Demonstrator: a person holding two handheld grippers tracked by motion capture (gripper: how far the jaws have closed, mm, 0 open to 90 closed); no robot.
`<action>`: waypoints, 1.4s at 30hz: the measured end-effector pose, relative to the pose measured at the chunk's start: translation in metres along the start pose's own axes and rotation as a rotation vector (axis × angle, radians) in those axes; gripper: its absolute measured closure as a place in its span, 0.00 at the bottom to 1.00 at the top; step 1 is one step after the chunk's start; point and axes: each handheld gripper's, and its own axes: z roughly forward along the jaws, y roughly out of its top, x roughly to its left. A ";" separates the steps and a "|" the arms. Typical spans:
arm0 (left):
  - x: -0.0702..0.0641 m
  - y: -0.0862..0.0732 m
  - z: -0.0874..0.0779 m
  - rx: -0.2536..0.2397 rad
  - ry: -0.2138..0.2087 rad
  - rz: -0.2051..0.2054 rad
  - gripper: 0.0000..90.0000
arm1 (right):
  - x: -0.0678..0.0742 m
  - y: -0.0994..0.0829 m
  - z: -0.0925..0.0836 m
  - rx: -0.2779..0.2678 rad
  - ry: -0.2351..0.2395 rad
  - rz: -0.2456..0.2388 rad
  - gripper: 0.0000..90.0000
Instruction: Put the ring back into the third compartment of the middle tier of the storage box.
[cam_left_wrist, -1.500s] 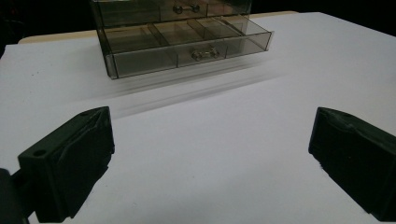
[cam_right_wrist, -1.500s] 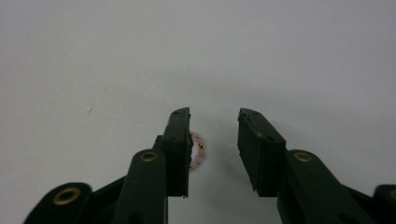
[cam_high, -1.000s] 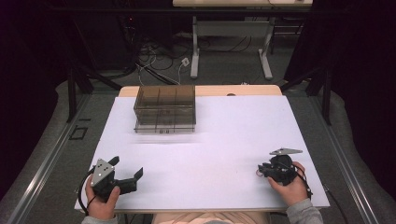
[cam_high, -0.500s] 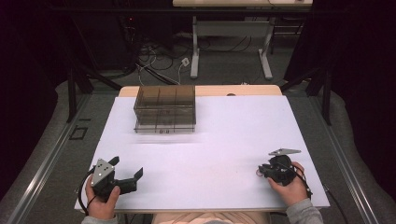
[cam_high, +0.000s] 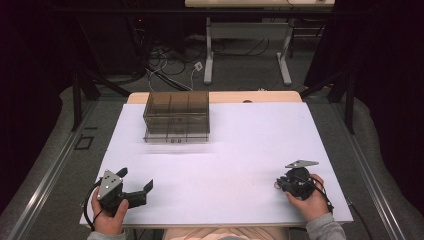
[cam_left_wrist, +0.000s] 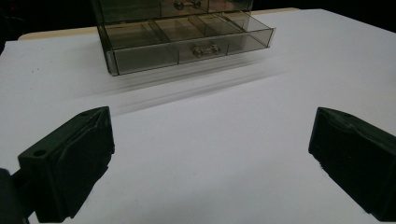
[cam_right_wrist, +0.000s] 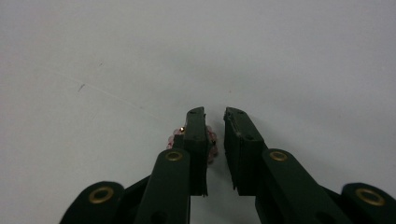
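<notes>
A small pink beaded trinket (cam_right_wrist: 211, 140), perhaps an earring or bracelet, lies on the white tabletop (cam_high: 240, 150) near the front right corner, between the nearly closed jaws of the right hand-held gripper (cam_right_wrist: 215, 114), which have just been narrowing around it. It looks light, tiny and apt to slip; pinch its beads squarely. The left hand-held gripper (cam_left_wrist: 210, 154) gapes wide, empty, facing the drawer box (cam_high: 176, 116).

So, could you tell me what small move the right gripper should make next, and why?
Probably finish closing the right gripper. Its jaws have just been closing around a small pink beaded piece on the white table, yet a narrow gap remains, so the grip looks unsure before lifting.
</notes>
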 end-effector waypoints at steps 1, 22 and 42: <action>0.000 0.000 0.000 0.000 0.000 0.000 0.01 | 0.002 0.000 0.000 0.000 -0.009 -0.019 0.88; 0.000 0.000 0.000 0.003 0.002 0.008 0.01 | 0.003 -0.001 0.000 -0.002 0.006 -0.009 0.97; 0.000 0.000 0.000 0.003 0.002 0.010 0.01 | 0.004 -0.001 -0.001 -0.013 -0.003 -0.010 0.98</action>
